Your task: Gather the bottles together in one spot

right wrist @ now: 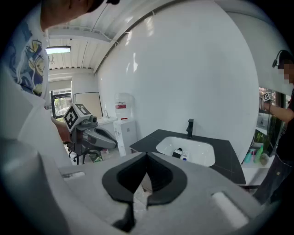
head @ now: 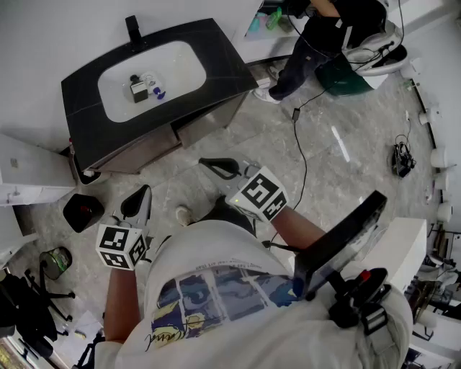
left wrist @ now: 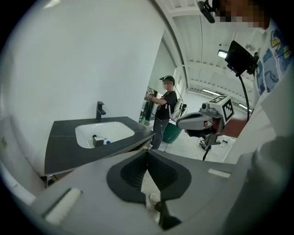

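A black vanity top [head: 86,86] holds a white basin [head: 180,61] at the upper left of the head view. In the basin lie a dark square bottle [head: 138,89], a clear one [head: 149,78] and a small blue piece [head: 159,94]. The dark bottle [left wrist: 98,141] also shows in the left gripper view, and the same bottle [right wrist: 177,153] in the right gripper view. My left gripper [head: 146,189] and right gripper [head: 204,162] hang over the floor, well short of the vanity. Both are shut with nothing between their jaws, as the left gripper [left wrist: 147,153] and right gripper [right wrist: 147,156] show.
A black tap [head: 133,32] stands behind the basin. Another person [head: 317,43] stands at the upper right by a white counter with teal and green bottles [head: 263,20]. A green bin [head: 346,76], floor cables [head: 302,144] and a black bin [head: 83,211] sit around.
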{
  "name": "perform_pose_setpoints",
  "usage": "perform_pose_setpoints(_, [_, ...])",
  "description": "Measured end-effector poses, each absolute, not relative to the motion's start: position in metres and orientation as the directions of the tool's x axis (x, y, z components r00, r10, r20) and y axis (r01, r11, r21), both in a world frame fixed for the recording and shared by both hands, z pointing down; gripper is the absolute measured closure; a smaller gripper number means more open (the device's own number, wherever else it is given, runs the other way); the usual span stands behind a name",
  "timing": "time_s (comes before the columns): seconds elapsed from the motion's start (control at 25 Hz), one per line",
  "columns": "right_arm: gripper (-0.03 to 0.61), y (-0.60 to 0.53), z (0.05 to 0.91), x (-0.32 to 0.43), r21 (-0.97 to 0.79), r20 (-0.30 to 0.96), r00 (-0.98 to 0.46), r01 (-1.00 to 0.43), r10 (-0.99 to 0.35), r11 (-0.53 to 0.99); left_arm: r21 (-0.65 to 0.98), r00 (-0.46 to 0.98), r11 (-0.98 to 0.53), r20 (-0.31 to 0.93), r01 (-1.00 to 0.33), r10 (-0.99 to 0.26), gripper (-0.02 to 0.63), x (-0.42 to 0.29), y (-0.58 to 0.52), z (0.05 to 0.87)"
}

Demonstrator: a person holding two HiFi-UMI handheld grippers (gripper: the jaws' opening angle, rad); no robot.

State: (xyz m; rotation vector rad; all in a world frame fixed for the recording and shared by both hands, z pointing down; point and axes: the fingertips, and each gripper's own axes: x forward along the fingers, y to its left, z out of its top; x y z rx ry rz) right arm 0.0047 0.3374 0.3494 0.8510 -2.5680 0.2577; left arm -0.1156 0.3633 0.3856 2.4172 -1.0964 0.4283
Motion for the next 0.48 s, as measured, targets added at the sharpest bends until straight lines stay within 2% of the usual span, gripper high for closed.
perform_pose_setpoints(0.24, [0.577,0.337,0.35,0.005,-0.033,0.475,-0.707,-0.61,-0.524,0.792,0.256,0.644,-0.601,0.45,-0.757,-0.619,0.611,-0.116,0.358,0.383])
perform_pose_setpoints(0.48, [0.575,0.317,0.339,0.008,-0.012,0.437,-0.689,-0.646,-0.578,0.763,0.259,0.651,-0.606,0.434,-0.752,-0.623,0.611,-0.117,0.344,0.381])
